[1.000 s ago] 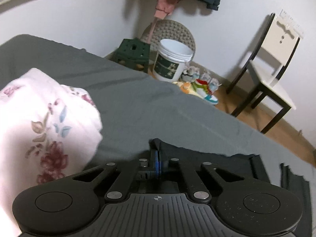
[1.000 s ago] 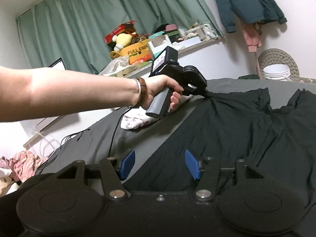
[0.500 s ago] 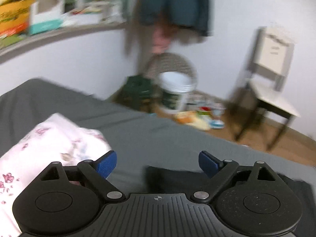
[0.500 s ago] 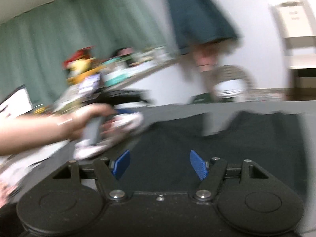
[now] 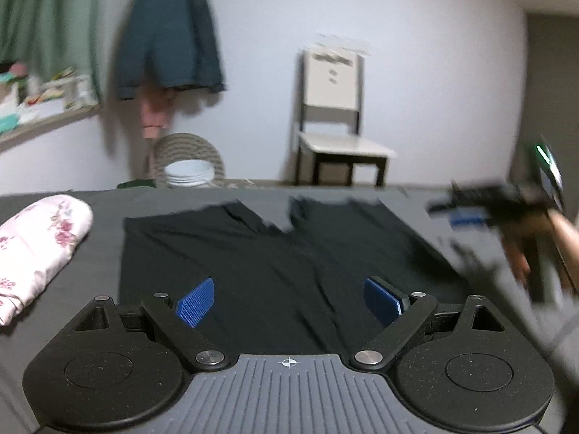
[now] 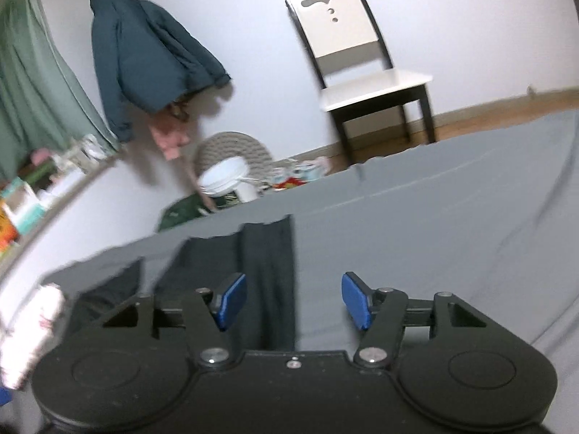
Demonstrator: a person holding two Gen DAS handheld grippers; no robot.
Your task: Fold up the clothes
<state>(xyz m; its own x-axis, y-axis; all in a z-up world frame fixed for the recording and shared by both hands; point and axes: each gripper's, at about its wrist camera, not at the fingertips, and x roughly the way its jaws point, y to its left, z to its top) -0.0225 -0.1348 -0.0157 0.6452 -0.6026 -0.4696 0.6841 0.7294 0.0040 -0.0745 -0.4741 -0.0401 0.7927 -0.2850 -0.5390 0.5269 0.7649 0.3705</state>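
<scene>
A black garment (image 5: 275, 260) lies spread flat on the grey bed sheet (image 5: 101, 202), its two far parts split by a gap. My left gripper (image 5: 289, 302) hovers open above its near half, nothing between the blue pads. In the left wrist view the other gripper (image 5: 470, 209) shows blurred at the right edge, held by a hand (image 5: 521, 253). My right gripper (image 6: 291, 300) is open over the sheet, with the garment's right edge (image 6: 269, 275) running under its left finger. A folded white floral cloth (image 5: 39, 246) rests left of the garment.
Beyond the bed's far edge stand a white chair (image 5: 336, 133), a white bucket (image 6: 224, 181) with a round woven mat behind it, and shoes (image 6: 300, 175) on the floor. A dark teal jacket (image 6: 144, 58) hangs on the wall. A cluttered shelf (image 5: 39, 105) runs at the left.
My left gripper has let go of the black garment's corner, opened and pulled back. The garment now lies flat. The right gripper swung to the right side; both views are blurred by motion.
</scene>
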